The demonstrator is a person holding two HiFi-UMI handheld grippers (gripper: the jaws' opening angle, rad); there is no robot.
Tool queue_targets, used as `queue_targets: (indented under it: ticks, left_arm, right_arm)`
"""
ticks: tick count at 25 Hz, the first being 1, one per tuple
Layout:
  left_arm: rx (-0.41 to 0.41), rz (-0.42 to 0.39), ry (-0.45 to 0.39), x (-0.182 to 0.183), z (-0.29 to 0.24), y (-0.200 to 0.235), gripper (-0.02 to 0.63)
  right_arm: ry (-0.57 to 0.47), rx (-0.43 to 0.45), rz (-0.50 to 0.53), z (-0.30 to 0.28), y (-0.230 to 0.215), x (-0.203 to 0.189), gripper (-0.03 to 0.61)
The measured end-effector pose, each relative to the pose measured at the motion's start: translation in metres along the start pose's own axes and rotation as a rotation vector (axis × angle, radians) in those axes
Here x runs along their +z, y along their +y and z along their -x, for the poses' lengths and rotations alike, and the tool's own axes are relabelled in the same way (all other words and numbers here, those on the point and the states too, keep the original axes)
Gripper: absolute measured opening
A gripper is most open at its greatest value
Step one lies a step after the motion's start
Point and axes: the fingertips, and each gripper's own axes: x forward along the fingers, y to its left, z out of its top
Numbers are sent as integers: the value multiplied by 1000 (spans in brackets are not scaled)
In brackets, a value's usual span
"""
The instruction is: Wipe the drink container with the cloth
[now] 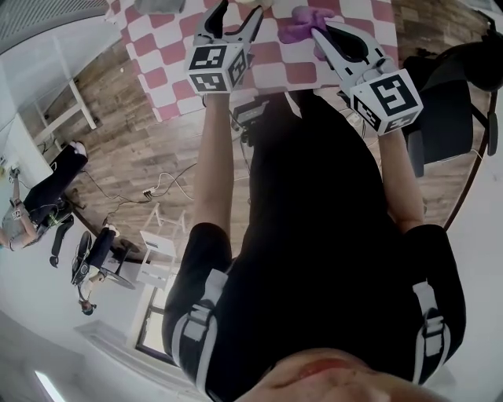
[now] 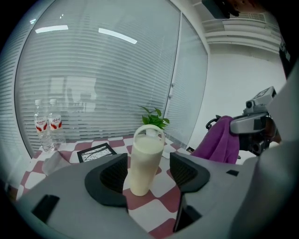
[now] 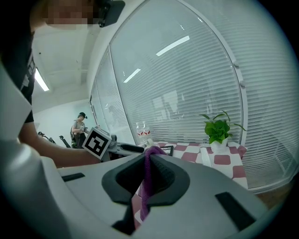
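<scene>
A cream drink container (image 2: 145,158) with a loop handle on its lid stands upright on the red-and-white checked table (image 2: 161,186). In the left gripper view, my left gripper (image 2: 147,170) is open with the container between its jaws; a gap shows on the right side. The head view shows that gripper (image 1: 238,16) at the table's edge (image 1: 157,71). My right gripper (image 3: 148,179) is shut on a purple cloth (image 3: 147,163), which hangs down between the pads. The cloth (image 2: 219,140) hangs to the right of the container, a little apart from it, bunched at the right gripper (image 1: 318,27).
Two water bottles (image 2: 48,126) stand at the table's far left, beside a framed card (image 2: 96,151). A potted plant (image 2: 154,116) sits behind the container by the blinds. A dark chair (image 1: 448,110) stands on the right; a person (image 1: 39,196) sits farther off across the floor.
</scene>
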Motion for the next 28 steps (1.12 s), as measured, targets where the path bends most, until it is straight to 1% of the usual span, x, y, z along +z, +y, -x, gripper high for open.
queue_targets:
  ticks: [3,7,17,28]
  left_arm:
    - [4,-6,-6,3,-7,3,285]
    - [-1,-30,10,0,-16,2,290]
    - [-2,-48,2,8,-29,0,288]
    - [21,-66,-5,7,-29,4,282]
  right_arm:
    - [3,-1,3,0,-1,-1,32]
    - [6,-4,1,0,0,-3,32]
    - [2,-18,-2,8,-4,-2,32]
    - [5,-21,-5,5,-3,-1,34]
